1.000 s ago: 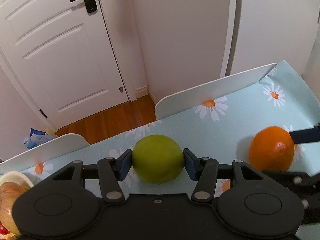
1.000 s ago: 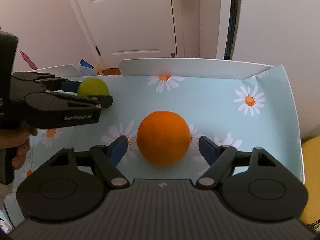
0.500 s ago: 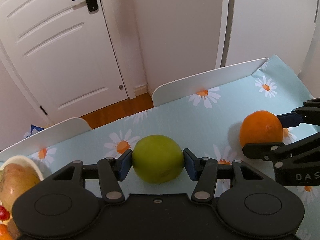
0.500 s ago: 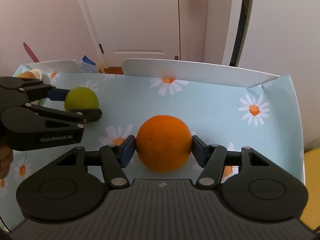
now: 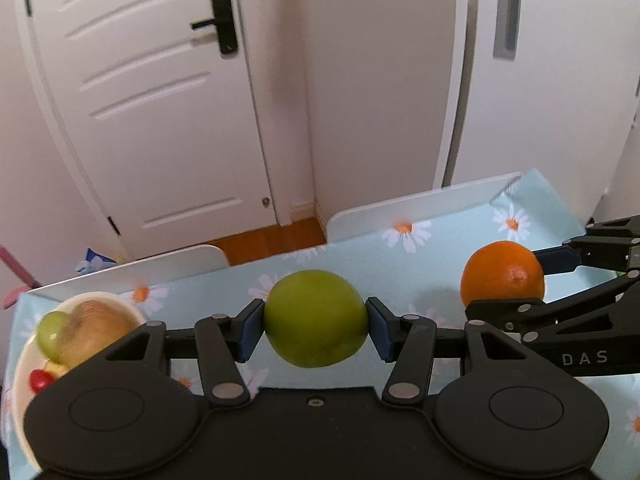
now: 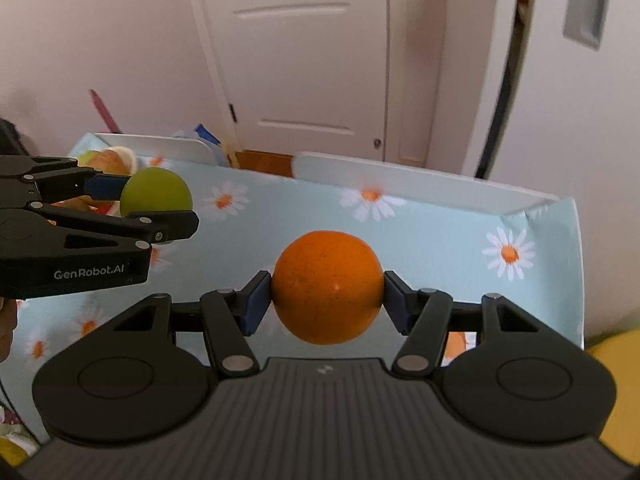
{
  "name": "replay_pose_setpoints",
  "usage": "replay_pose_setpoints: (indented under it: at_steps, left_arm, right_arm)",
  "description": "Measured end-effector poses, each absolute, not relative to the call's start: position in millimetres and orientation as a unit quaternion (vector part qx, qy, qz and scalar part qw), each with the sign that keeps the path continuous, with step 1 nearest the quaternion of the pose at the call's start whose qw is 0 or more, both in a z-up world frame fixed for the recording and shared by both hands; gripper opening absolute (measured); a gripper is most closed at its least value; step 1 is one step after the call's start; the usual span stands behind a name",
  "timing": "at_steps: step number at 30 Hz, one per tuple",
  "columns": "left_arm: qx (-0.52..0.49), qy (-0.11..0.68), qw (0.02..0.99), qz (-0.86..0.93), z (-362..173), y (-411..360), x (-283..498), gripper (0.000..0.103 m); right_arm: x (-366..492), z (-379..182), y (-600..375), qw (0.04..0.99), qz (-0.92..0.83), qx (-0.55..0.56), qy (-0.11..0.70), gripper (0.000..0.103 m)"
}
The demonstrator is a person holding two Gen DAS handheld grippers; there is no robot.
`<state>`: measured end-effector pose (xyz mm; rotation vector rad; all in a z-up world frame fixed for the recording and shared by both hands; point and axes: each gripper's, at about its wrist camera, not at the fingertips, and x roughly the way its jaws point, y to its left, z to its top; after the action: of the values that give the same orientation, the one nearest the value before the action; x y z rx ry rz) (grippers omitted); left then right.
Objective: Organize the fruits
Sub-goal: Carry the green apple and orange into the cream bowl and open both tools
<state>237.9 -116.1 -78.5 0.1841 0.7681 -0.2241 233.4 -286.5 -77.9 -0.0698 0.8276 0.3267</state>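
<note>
Left wrist view: bowl [image 5: 24,364] at the left edge is half hidden behind the left gripper [image 5: 315,326] body and blurred; fruit in it reads as something green, tan and red, no more. Right wrist view barely shows that bowl, behind the left gripper's fingers. Left gripper is clamped on a green apple [image 5: 316,318], lifted off the daisy tablecloth [image 5: 400,268]. Right gripper [image 6: 326,300], jaws just closed in, pads pressing an orange [image 6: 326,286], also clear of the cloth.
</note>
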Motion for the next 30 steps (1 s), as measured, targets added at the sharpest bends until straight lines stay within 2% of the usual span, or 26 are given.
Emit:
replay_pose_setpoints:
  at_steps: [14, 30]
  left_arm:
    - [0.05, 0.33, 0.942, -0.041, -23, -45, 190, 0.059]
    - [0.047, 0.349, 0.936, -0.024, -31, 79, 207, 0.059]
  right_arm:
    - [219, -12, -216, 0.906, 0.228, -0.051, 0.352, 0.075]
    - [230, -10, -86, 0.907, 0.23, -0.028, 0.353, 0.075]
